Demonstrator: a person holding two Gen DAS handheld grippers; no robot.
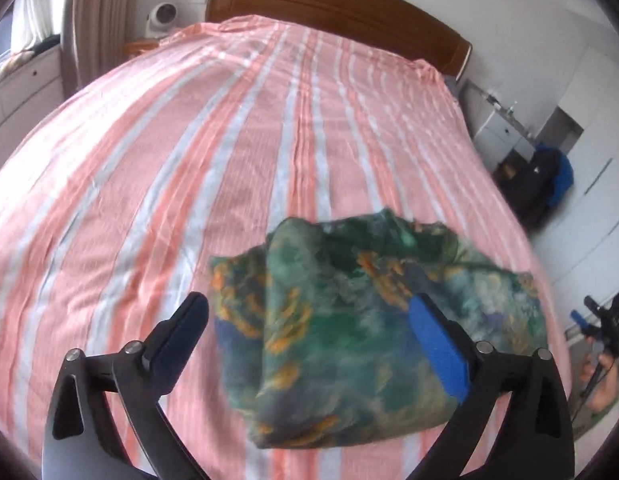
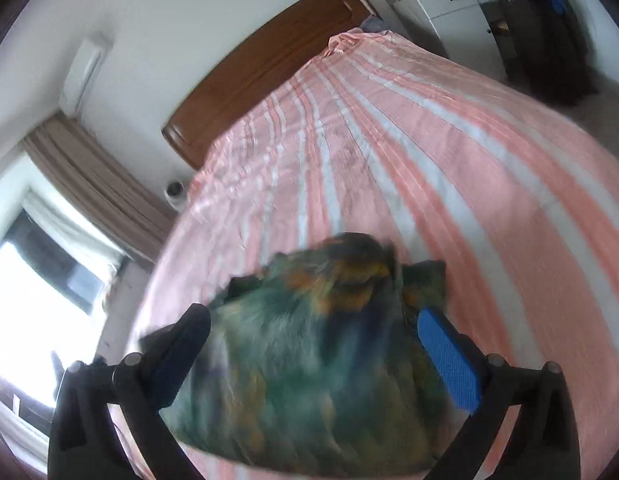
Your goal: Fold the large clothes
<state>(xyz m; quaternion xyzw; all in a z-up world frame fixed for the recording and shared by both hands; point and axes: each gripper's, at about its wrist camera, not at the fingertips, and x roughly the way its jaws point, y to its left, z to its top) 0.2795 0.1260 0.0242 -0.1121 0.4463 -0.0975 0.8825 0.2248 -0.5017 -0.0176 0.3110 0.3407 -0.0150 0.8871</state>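
Note:
A folded garment (image 1: 349, 332) with a green, blue and orange print lies in a compact bundle on the pink and white striped bed sheet (image 1: 189, 160), near the bed's front right. My left gripper (image 1: 309, 304) hovers over it, open wide, with the cloth showing between the fingers and no pad pressing on it. My right gripper (image 2: 313, 316) is also open wide above the same garment (image 2: 309, 360), which is blurred here. A person's hand (image 1: 601, 364) shows at the right edge of the left wrist view.
The striped sheet (image 2: 429, 160) covers the whole bed up to a wooden headboard (image 1: 329, 4). A small white fan (image 1: 159, 20) and curtains (image 1: 97, 20) stand at the far left. White drawers (image 2: 457, 8) and dark bags (image 1: 545, 176) stand beside the bed's right side.

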